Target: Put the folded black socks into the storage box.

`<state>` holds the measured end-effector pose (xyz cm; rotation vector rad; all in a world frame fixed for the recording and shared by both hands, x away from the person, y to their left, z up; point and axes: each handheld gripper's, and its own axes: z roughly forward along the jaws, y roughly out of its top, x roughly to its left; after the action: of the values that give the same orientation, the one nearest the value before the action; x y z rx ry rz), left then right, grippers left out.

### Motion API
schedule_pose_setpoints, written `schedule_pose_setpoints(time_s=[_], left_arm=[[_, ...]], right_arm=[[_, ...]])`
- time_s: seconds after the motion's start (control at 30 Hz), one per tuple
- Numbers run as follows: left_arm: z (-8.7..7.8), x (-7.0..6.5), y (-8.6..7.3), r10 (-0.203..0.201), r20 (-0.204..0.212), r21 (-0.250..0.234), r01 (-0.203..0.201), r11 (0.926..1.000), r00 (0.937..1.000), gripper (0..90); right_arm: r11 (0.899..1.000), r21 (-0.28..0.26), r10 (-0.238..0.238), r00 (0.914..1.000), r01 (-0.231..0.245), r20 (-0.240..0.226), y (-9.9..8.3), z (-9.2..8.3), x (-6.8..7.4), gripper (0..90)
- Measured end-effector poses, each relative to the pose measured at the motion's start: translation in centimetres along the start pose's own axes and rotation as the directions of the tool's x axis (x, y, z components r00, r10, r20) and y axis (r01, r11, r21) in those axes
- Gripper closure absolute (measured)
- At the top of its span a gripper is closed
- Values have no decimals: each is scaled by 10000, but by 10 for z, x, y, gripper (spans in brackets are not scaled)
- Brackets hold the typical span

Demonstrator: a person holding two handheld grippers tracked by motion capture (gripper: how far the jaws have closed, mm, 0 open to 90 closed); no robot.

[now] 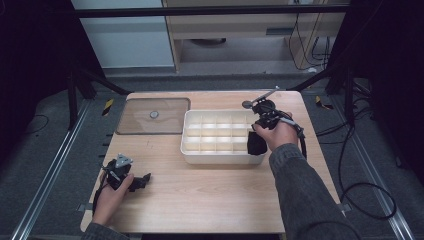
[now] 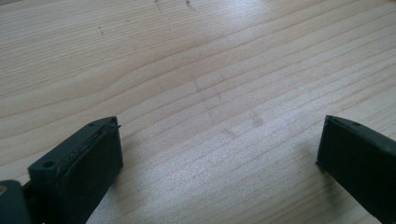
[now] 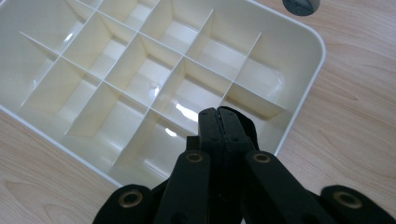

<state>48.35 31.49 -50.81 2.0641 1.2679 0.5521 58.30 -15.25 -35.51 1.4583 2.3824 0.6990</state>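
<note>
High view: the right tool point(image 1: 257, 142) dips into the near right corner of the tray point(image 1: 192, 152), a white divided box in the middle of the table point(image 1: 200, 200). A clear lid point(image 1: 137, 122) lies flat to the tray's left. The left tool point(image 1: 142, 181) rests near the front left edge.

Left gripper view: its jaws stand wide over bare wood, gripping nothing.

Right gripper view: the jaws are pressed together, with something dark point(image 3: 247, 128) at their tips; I cannot tell whether it is held. The tray looks light, stiff, thin-walled plastic, glossy and probably slippery; the rim point(image 3: 306, 93) seems the best hold.
</note>
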Motion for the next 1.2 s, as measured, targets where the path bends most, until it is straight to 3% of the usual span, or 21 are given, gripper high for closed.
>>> schedule_pose_setpoints(time_s=[0.43, 1.2], left_arm=[[0, 0, 0, -13, 4, -21, 13, 10000, 10000, 0], [0, 0, 0, -8, 8, -19, 8, 10000, 10000, 0]], right_arm=[[9988, 460, -170, 9998, 167, 56, -1, 15, 6, 900], [9967, 780, 208, 9990, -238, 398, -21, 27, -14, 900]])
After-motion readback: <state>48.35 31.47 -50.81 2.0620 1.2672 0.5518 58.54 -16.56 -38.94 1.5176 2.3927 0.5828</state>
